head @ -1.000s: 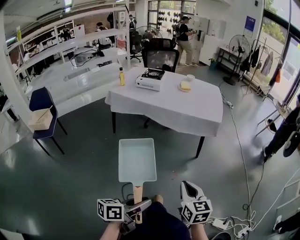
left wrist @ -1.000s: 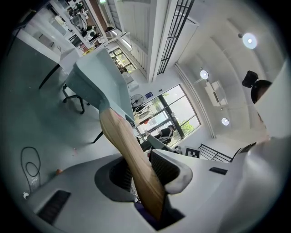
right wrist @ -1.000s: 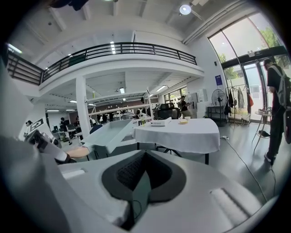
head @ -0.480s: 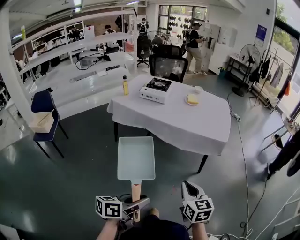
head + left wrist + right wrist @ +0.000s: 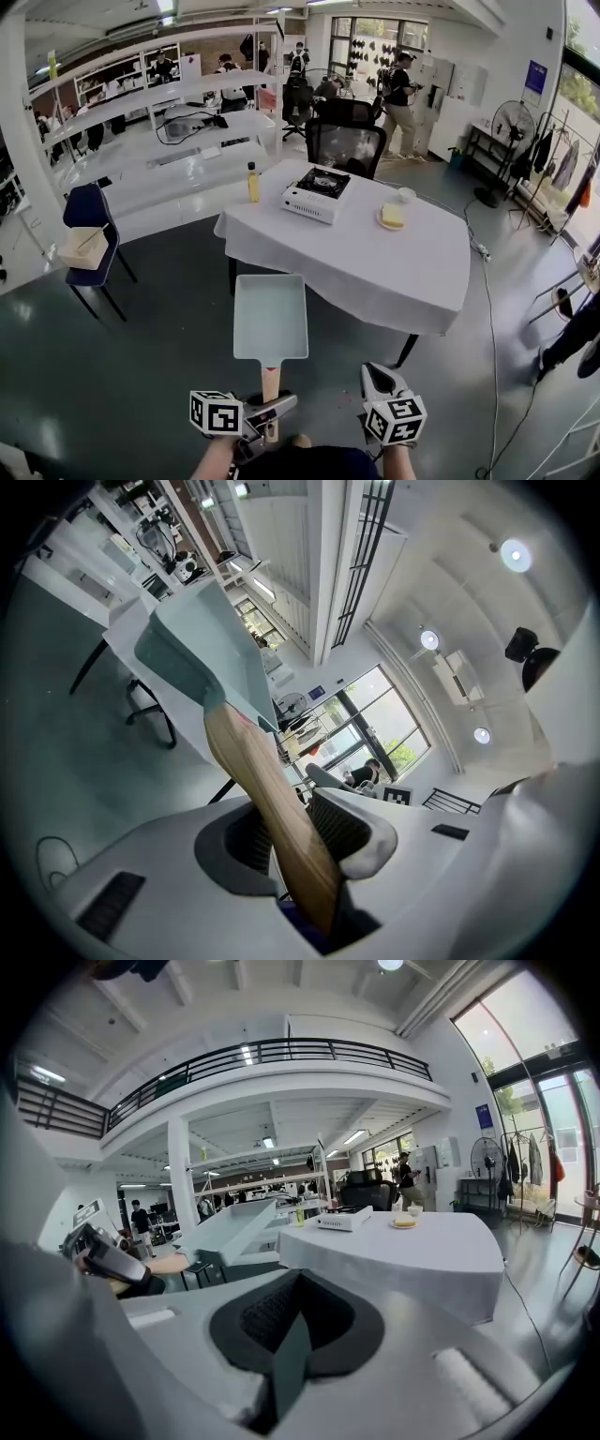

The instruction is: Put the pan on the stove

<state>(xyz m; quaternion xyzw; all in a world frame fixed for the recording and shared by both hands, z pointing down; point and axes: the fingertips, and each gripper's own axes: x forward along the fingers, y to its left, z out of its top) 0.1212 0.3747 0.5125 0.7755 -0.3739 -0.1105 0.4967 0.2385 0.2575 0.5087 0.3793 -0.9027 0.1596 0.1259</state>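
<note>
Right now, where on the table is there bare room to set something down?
The whole near half of the table is bare cloth, from the stove and plate forward to the near edge. The far strip is crowded: bottle, stove, plate, small cup.

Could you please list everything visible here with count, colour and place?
pan: one, pale teal, wooden handle, held in the air before the table
table: one, white cloth, ahead
stove: one, white, black burner, on the table
bottle: one, yellow, left of the stove
plate: one, yellowish food on it, right of the stove
cup: one, white, beyond the plate
office chair: one, black, behind the table
blue chair: one, far left
left gripper: one, white, shut on the pan's handle
right gripper: one, white, shut, empty
</note>
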